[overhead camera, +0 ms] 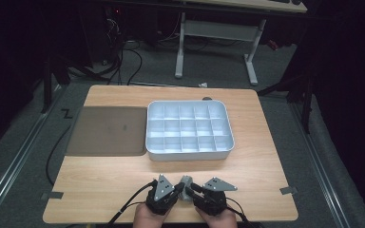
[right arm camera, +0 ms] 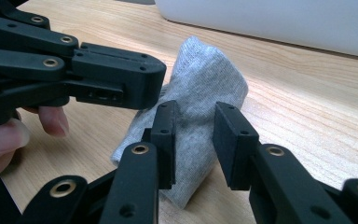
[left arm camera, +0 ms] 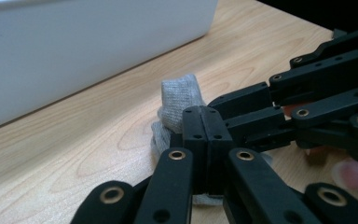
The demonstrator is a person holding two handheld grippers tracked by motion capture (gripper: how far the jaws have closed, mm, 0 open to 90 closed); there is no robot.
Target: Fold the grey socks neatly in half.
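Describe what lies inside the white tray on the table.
The white tray holds a grid of small compartments, and all appear bare from above. The near wall hides a strip of the front row's floor.

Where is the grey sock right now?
In the high view the grey sock lies at the table's near edge, between the left gripper and right gripper, nearer than the white divided tray.

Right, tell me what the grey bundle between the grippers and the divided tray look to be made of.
Grey bundle: apparently knitted fabric, perhaps a sock; fine ribbed weave, heathered matte surface, soft folds. Divided tray: probably moulded plastic; pale white-blue, smooth, slightly glossy walls with rounded corners. Table: light wood-grain top, likely laminate, though the look leaves that open.
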